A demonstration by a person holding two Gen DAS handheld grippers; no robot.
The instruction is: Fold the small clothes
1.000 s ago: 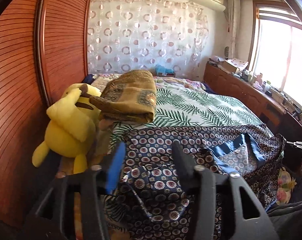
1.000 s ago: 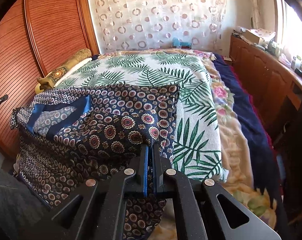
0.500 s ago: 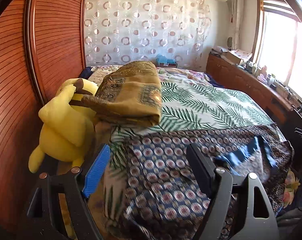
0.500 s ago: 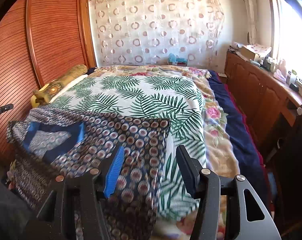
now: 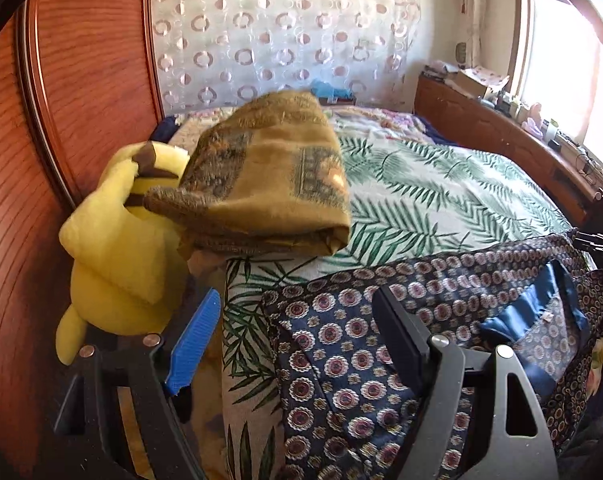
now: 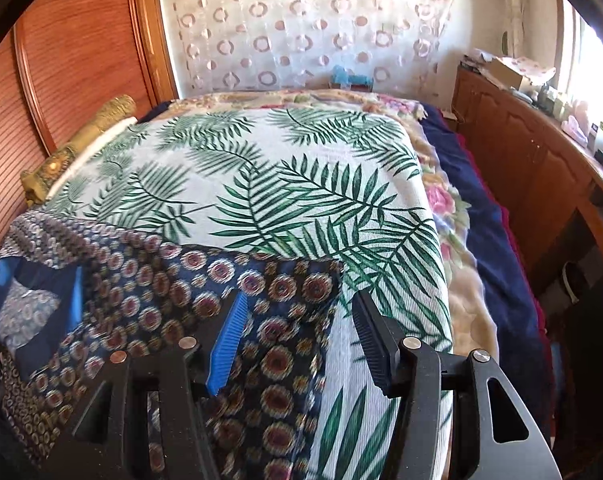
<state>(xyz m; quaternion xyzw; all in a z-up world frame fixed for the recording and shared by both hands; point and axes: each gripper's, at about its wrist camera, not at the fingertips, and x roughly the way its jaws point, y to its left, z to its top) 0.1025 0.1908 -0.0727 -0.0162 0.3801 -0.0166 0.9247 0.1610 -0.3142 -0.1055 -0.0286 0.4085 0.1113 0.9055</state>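
Observation:
A navy garment with a round medallion print and blue satin collar [image 5: 441, 320] lies spread on the near end of the bed; it also shows in the right wrist view [image 6: 161, 288]. My left gripper [image 5: 297, 320] is open and empty, above the garment's left edge. My right gripper [image 6: 297, 316] is open and empty, above the garment's right corner. The garment's near part hangs over the bed edge, below my fingers.
The bed carries a palm-leaf cover [image 6: 301, 168]. A folded olive-gold blanket [image 5: 269, 176] and a yellow plush toy [image 5: 113, 248] sit at its left side by the wooden wardrobe [image 5: 61, 120]. A wooden cabinet [image 6: 541, 168] runs along the right under the window.
Both grippers opened and let go of the garment, which now lies flat on the bed. Both grippers pulled back a little toward the bed's near end.

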